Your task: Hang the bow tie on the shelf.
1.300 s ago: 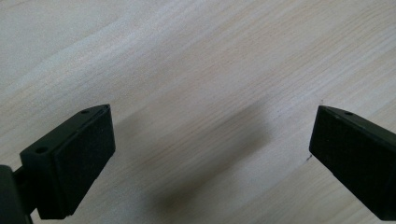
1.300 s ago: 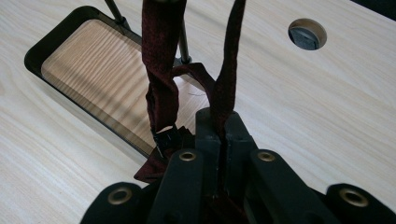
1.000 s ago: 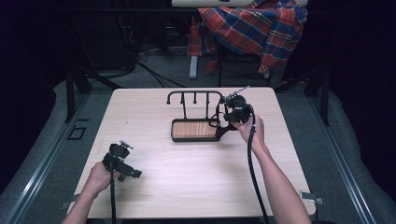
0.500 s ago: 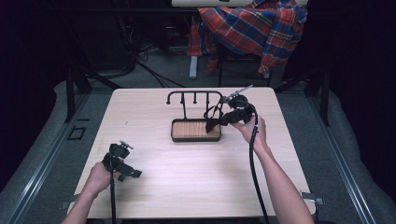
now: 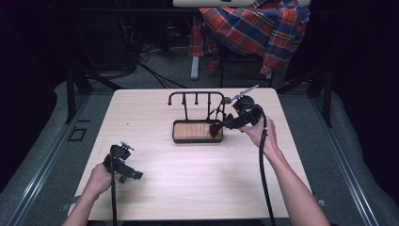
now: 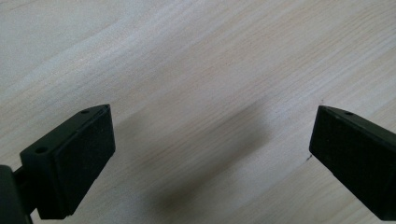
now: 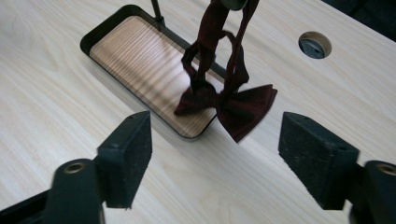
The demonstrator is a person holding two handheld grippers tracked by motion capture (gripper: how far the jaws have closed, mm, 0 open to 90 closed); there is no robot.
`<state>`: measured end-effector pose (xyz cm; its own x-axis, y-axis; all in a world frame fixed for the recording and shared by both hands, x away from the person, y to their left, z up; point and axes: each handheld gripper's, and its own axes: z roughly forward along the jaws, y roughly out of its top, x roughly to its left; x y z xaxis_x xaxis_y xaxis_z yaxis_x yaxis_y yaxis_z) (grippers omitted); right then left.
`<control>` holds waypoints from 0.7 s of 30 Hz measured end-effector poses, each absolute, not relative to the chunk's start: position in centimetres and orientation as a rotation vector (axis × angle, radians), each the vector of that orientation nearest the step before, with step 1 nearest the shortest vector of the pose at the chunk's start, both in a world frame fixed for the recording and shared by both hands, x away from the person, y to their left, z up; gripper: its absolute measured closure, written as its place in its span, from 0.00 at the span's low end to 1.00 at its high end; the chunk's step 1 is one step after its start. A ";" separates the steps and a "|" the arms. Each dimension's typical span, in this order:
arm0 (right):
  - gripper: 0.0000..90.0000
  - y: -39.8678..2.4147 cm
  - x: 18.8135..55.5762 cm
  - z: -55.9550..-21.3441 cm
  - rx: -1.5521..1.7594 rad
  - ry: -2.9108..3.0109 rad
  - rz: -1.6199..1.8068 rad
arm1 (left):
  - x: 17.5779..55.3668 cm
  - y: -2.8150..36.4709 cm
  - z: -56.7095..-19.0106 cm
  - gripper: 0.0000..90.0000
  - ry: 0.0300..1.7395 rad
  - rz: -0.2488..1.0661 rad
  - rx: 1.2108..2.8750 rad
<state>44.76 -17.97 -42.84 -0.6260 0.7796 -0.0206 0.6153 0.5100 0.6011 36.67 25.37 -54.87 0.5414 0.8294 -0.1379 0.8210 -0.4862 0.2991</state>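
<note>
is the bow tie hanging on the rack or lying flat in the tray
Hanging: the bow tie dangles by its strap from the rack, its bow over the tray edge.

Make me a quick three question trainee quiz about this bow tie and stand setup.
1. True or false: the right gripper is clamped on the bow tie.
2. What does the bow tie hang from: A the stand, B the left gripper, C a hand?
3. What lies under the left gripper's open jaws?

Key: 1 false, its jaws have just been opening and stand apart from the tie. 2 A. 3 bare wooden table.
</note>
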 end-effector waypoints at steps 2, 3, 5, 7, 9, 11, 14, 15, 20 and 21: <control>0.24 -18.2 44.2 -42.6 1.159 2.462 0.821 | 36.7 25.4 -54.8 0.00 1.356 0.040 2.460; 0.22 -18.3 43.9 -42.4 1.154 2.467 0.826 | 36.7 25.4 -54.9 0.00 1.360 0.037 2.457; 0.19 -18.6 43.3 -42.1 1.141 2.473 0.838 | 36.7 25.4 -54.8 0.00 1.362 0.034 2.457; 0.17 -18.9 42.6 -41.9 1.133 2.473 0.841 | 36.7 25.4 -54.9 0.00 1.363 0.036 2.454; 0.16 -19.1 42.0 -41.7 1.123 2.481 0.849 | 36.7 25.3 -54.8 0.00 1.363 0.034 2.455; 0.16 -19.4 41.2 -41.6 1.112 2.490 0.854 | 36.7 25.4 -54.9 0.00 1.364 0.036 2.454; 0.15 -19.7 40.4 -41.5 1.096 2.506 0.842 | 36.7 25.4 -54.8 0.00 1.364 0.035 2.456; 0.14 -19.8 40.0 -41.5 1.094 2.506 0.848 | 36.7 25.3 -54.8 0.00 1.365 0.035 2.456; 0.14 -20.2 38.9 -41.7 1.077 2.527 0.827 | 36.7 25.3 -54.9 0.00 1.365 0.034 2.456; 0.14 -20.3 38.7 -42.0 1.077 2.531 0.829 | 36.7 25.3 -54.9 0.00 1.365 0.034 2.456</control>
<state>38.68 -20.34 -41.98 -0.6882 0.7252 -0.0214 0.5721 0.5606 0.5988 36.66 25.34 -54.85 0.5405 0.8300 -0.1374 0.8221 -0.4863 0.2961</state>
